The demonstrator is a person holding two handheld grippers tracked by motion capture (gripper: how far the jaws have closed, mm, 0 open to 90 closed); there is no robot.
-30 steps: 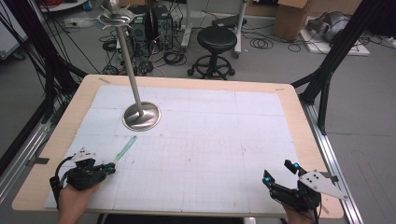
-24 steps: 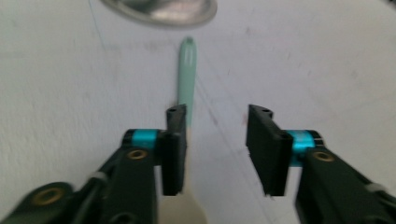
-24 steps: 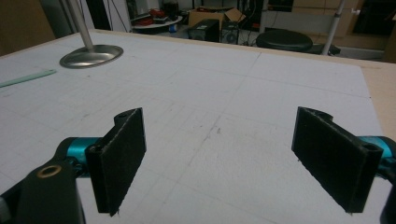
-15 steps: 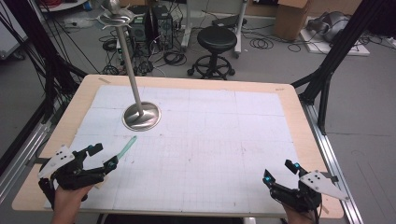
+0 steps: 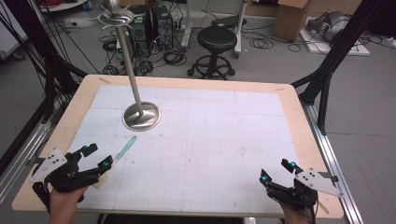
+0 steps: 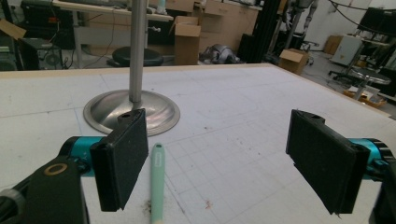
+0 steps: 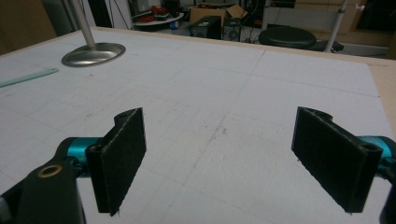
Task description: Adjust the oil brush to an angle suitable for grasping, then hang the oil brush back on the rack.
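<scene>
- The left hand-held gripper [image 5: 95, 157] sits at the near left corner of the desk [image 5: 299, 116], jaws spread wide after just opening, with nothing between the pads.
- A slim pale green stick [image 5: 125, 148] lies flat on the white grid mat, just beyond the left hand-held gripper and beside its left jaw, untouched.
- A steel stand [image 5: 141, 115] rises farther back on the left.
- The right hand-held gripper [image 5: 278, 171] rests at the near right corner, jaws apart and empty.

The high view looks forward and down on the table [image 5: 299, 121]. Both gripper views sit low and close to its surface — each faces toward 12 o'clock, sharing the steel stand [image 6: 133, 109] at 11.
</scene>
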